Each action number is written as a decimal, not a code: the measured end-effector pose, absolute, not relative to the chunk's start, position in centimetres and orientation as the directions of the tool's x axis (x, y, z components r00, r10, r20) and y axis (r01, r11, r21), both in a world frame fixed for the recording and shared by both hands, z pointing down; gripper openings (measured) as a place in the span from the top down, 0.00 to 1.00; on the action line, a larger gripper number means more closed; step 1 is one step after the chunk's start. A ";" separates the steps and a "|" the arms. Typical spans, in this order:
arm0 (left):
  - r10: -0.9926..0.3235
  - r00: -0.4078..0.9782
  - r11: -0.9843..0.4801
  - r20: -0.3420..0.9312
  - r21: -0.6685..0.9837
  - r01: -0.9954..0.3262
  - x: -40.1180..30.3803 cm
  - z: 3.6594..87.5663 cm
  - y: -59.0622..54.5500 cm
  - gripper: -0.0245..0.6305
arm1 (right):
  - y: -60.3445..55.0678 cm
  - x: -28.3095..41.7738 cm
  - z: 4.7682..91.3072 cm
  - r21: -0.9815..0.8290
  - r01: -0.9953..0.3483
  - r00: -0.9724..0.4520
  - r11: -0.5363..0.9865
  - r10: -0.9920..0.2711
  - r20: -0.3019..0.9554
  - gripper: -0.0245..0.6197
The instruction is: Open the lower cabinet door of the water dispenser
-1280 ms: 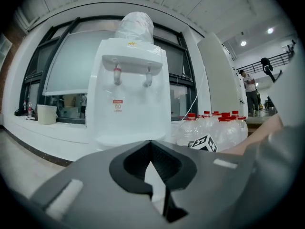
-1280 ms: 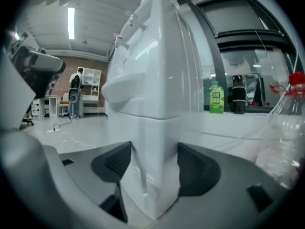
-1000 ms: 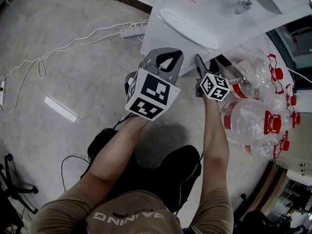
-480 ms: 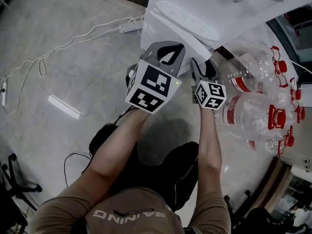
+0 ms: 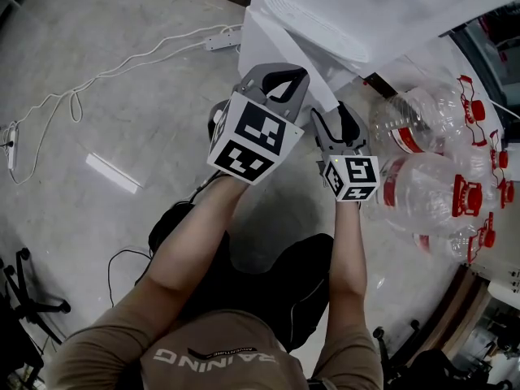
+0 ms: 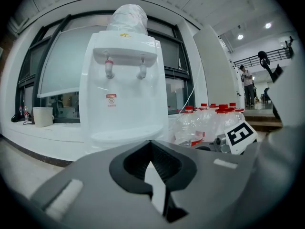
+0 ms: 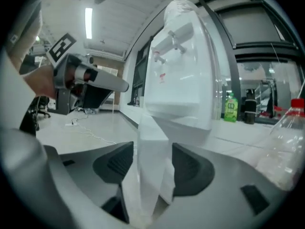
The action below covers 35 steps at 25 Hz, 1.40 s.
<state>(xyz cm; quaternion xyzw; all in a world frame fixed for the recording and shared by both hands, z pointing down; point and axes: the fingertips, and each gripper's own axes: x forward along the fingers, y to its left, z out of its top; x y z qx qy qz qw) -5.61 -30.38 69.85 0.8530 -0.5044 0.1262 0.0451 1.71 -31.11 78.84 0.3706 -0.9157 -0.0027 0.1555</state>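
My right gripper (image 7: 152, 168) clamped on lower cabinet door (image 7: 153, 128) edge, door ajar from water dispenser (image 6: 125, 80), my left gripper (image 6: 151, 147) closed, empty.

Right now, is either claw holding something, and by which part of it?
The right claw is shut on the edge of the dispenser's lower cabinet door. The left claw is shut and holds nothing.

Head camera looks steeply down on the water dispenser (image 5: 374, 15) at 12 o'clock; both gripper cameras face it from low, close range.
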 end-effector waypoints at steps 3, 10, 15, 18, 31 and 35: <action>-0.853 0.446 -0.477 0.270 -0.057 -0.877 -6.0 69.8 -30.2 0.96 | -31.1 1.1 78.7 0.062 -0.674 -0.699 0.736 -0.662 0.269 0.57; -0.876 0.403 -0.436 0.264 -0.079 -0.897 -7.9 69.1 -29.7 0.96 | -26.8 -2.1 78.6 0.015 -0.598 -0.768 0.802 -0.578 0.275 0.69; -0.889 0.376 -0.410 0.261 -0.087 -0.908 -9.0 68.8 -29.4 0.96 | -24.2 -5.0 78.8 -0.001 -0.557 -0.794 0.831 -0.533 0.292 0.69; -0.897 0.349 -0.384 0.272 -0.088 -0.919 -10.6 68.7 -29.2 0.96 | -22.9 -6.6 78.7 -0.017 -0.521 -0.817 0.853 -0.493 0.300 0.69; -0.967 0.127 -0.133 0.222 -0.015 -0.991 -23.5 67.4 -27.2 0.96 | -19.3 -17.0 79.2 0.002 -0.344 -0.892 0.939 -0.327 0.313 0.75; -0.976 0.107 -0.110 0.191 -0.009 -0.994 -24.7 66.7 -27.3 0.96 | -19.2 -20.9 79.1 0.018 -0.308 -0.906 0.951 -0.299 0.299 0.77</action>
